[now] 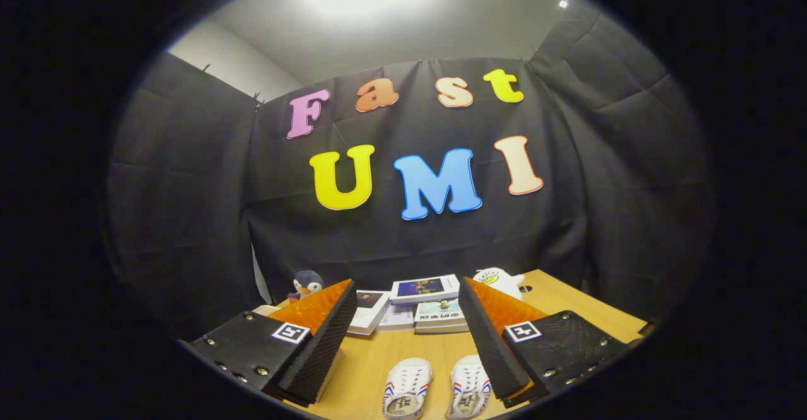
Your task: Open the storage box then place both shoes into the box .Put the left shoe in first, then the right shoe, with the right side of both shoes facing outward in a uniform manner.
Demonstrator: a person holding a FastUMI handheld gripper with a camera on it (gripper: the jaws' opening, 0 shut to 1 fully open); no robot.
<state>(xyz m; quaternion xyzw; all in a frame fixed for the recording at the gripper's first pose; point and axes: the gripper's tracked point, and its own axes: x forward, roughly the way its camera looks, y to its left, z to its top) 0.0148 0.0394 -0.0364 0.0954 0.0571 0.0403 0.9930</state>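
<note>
Two shoes (438, 387) (side by side) lie between the spread claw (406, 335) fingers.

You have two shoes (437, 388) on the wooden table (567, 300), lying side by side between the spread fingers of your one gripper (406, 332), which holds nothing. Beyond them you can count four books (413, 309) (one lies on top of another, so check the stack), though more may hide behind the fingers. Two plush toys stand at the back: one penguin (307, 283) and one white duck (498, 279).
</note>
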